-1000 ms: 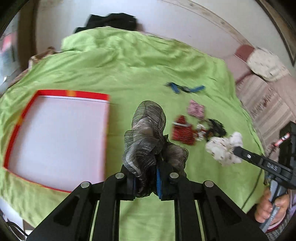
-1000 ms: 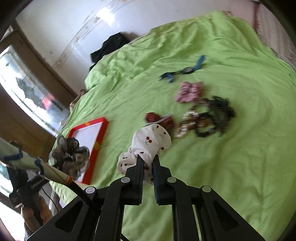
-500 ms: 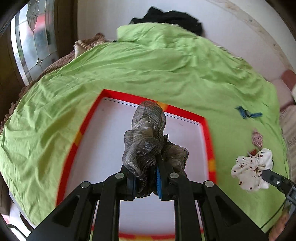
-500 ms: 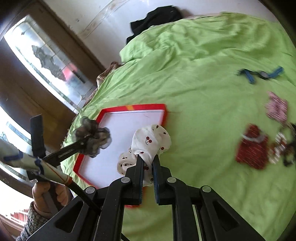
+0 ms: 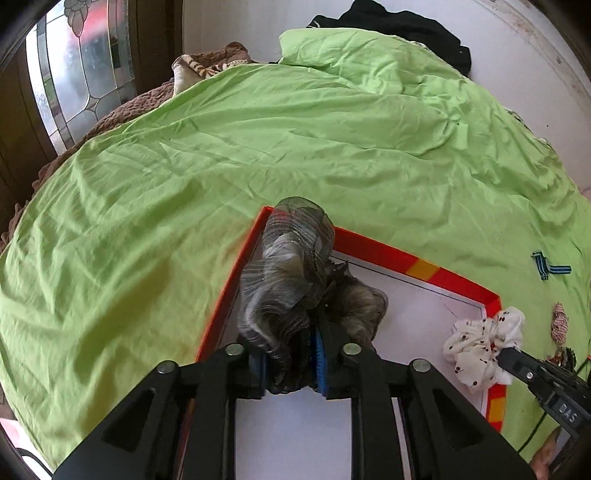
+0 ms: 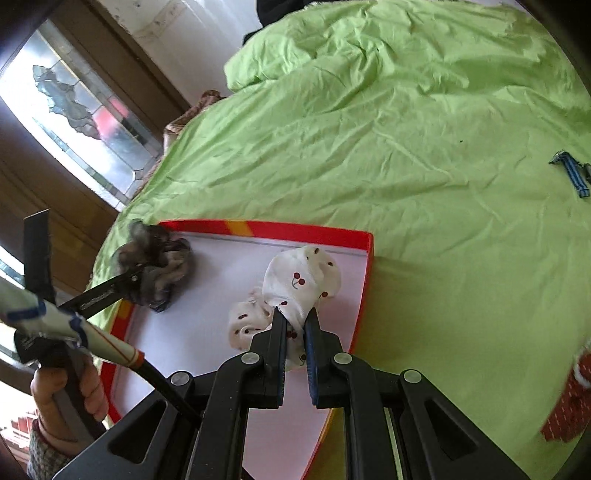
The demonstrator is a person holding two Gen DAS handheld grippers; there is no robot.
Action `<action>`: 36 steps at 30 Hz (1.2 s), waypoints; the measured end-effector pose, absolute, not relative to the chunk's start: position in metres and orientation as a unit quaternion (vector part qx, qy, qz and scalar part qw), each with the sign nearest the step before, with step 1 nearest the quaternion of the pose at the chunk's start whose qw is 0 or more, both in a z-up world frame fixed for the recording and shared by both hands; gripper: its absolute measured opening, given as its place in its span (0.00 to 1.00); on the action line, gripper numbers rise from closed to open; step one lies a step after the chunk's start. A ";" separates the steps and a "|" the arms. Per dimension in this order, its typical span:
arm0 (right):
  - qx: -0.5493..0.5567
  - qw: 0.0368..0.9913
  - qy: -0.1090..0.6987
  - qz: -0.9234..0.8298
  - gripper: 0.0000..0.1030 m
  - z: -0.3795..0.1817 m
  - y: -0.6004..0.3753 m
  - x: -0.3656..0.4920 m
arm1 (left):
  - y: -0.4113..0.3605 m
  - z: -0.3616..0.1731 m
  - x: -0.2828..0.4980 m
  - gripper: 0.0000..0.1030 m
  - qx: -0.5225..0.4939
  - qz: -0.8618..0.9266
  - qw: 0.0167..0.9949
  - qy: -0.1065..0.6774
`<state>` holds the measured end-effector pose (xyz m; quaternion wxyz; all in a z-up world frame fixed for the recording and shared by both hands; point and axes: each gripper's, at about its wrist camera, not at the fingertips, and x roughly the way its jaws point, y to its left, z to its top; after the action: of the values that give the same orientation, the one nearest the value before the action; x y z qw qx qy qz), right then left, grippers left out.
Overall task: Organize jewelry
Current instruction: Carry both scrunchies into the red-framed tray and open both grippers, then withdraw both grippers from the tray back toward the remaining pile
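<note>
My left gripper [image 5: 291, 363] is shut on a grey-brown sheer scrunchie [image 5: 295, 273] and holds it over the far left corner of the red-rimmed white tray [image 5: 373, 248]. My right gripper [image 6: 295, 325] is shut on a white scrunchie with red cherries [image 6: 301, 280] and holds it over the tray's right side [image 6: 364, 280]. Each view shows the other gripper: the white scrunchie [image 5: 484, 339] at the tray's right edge, the grey scrunchie [image 6: 155, 266] at its far left corner.
The tray lies on a green bedsheet [image 5: 295, 140]. A blue striped clip [image 6: 570, 171] and a red patterned piece [image 6: 569, 406] lie on the sheet to the right. A stained-glass door [image 6: 85, 122] and dark clothes [image 5: 399, 26] lie beyond the bed.
Both grippers have swung left from the jewelry pile to above the tray, each still holding its scrunchie. The left one has moved toward the tray's far left corner.
</note>
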<state>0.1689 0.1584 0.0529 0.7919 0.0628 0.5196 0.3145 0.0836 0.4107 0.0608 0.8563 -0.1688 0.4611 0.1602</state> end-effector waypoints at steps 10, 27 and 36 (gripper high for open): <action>0.052 0.809 0.492 0.318 0.48 0.065 0.152 0.163 | 0.417 0.063 0.077 0.48 -0.188 0.162 0.861 0.445; 0.007 0.780 0.537 0.322 0.16 0.042 0.117 0.056 | 0.374 0.100 -0.007 0.61 -0.216 0.160 0.867 0.418; 0.006 0.781 0.542 0.310 0.13 0.043 0.113 0.035 | 0.329 0.122 -0.048 0.61 -0.197 0.155 0.880 0.404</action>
<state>0.0351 0.1131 0.0433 0.7814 0.0055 0.5416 0.3099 -0.0482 0.3295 0.1222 0.8799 -0.1966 0.4037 0.1552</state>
